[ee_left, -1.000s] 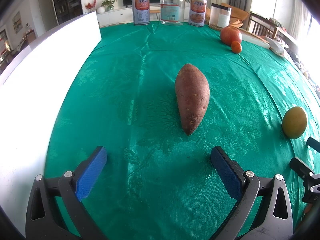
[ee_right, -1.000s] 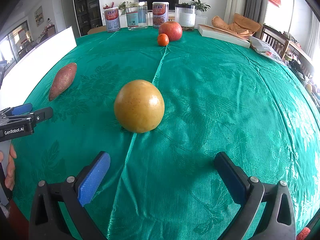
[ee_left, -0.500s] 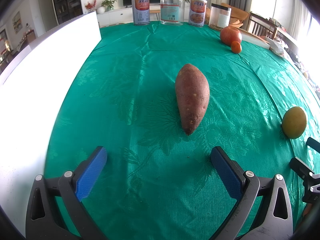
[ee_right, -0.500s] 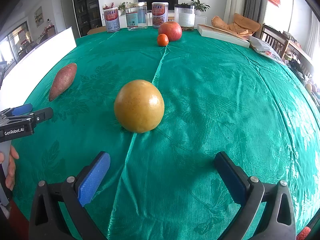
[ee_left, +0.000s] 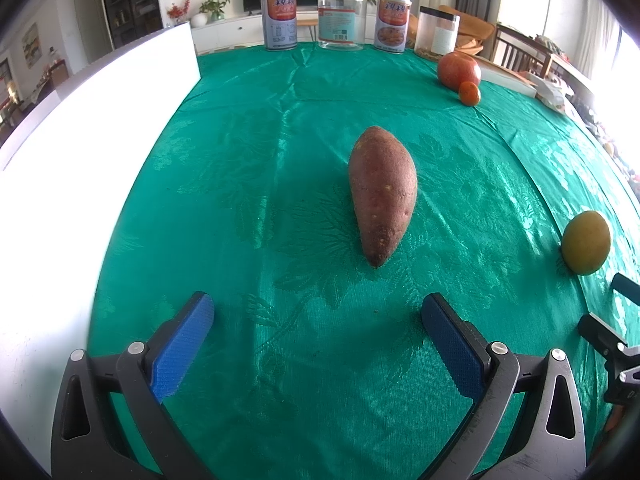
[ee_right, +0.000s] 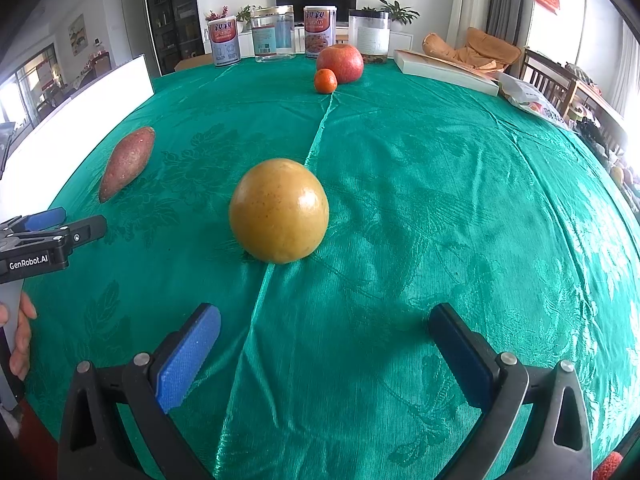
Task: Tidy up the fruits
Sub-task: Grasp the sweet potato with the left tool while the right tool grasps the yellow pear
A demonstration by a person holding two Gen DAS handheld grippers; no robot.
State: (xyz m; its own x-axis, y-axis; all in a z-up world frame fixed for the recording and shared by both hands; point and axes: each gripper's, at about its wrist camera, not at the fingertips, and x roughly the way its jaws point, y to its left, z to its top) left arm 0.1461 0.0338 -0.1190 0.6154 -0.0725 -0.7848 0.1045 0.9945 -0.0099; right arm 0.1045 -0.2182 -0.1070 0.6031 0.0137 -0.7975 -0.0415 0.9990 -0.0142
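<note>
Fruits lay scattered over the green tablecloth (ee_right: 440,184). In the right wrist view, a round yellow fruit (ee_right: 279,211) sat near the middle, straight ahead at twelve o'clock of the right gripper (ee_right: 324,344), whose blue-padded jaws stood wide apart and held nothing. The fruit was ahead of the fingertips, not between them. Farther off at twelve o'clock, a red apple (ee_right: 340,63) rested at the far side of the table, with a small orange tangerine (ee_right: 325,81) just in front of it, close enough that I could not tell whether they touched. A sweet potato (ee_right: 127,162) lay at ten o'clock, its narrow end pointing toward the near edge.

In the left wrist view, the sweet potato (ee_left: 382,194) lay lengthwise at twelve o'clock of the left gripper (ee_left: 318,320), whose jaws were likewise spread wide and empty, short of the tuber's tip. The yellow fruit (ee_left: 586,242) sat at three o'clock, the apple (ee_left: 459,70) and tangerine (ee_left: 469,93) at one o'clock. Two tins and two clear jars (ee_left: 341,19) lined the far edge.
</note>
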